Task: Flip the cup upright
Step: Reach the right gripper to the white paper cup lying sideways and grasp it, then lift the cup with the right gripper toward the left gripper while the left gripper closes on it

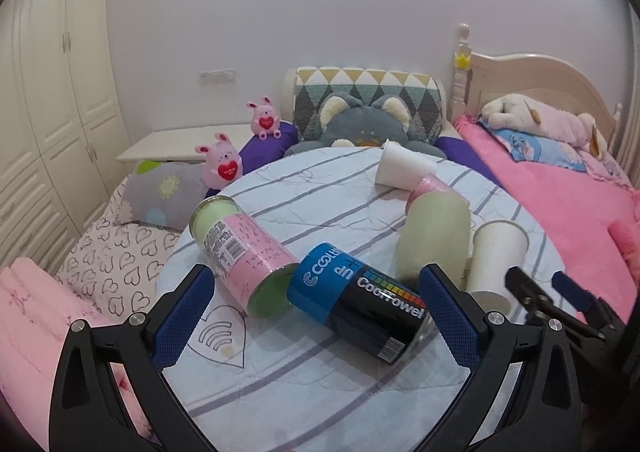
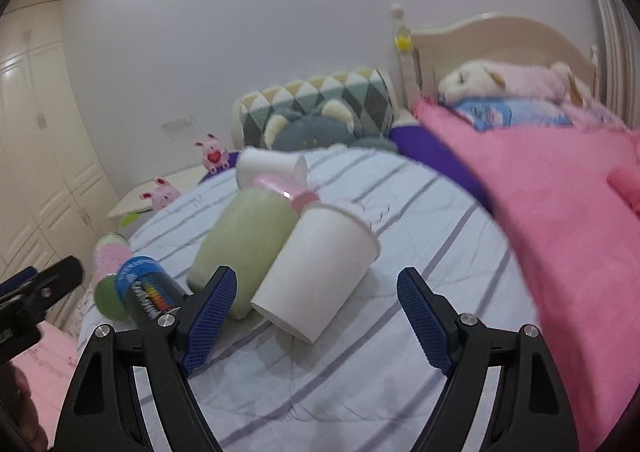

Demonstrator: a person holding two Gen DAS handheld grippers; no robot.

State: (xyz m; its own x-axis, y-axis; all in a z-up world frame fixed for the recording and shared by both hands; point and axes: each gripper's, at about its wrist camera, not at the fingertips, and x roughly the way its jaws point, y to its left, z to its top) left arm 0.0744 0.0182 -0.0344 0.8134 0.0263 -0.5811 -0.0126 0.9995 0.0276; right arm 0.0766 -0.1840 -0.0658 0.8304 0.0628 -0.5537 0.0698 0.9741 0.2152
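White paper cup lying tipped on striped round worktop, against pale green bottle | right gripper fingers wide apart, empty | left gripper fingers wide, empty, flanking blue-black can

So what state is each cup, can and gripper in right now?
Near paper cup: on its side, leaning on the green bottle.
Far paper cup: on its side.
Green bottle: lying down, pink lid on.
Blue-black can: lying down.
Pink-label jar: lying down.
Left gripper: open, empty.
Right gripper: open, empty.
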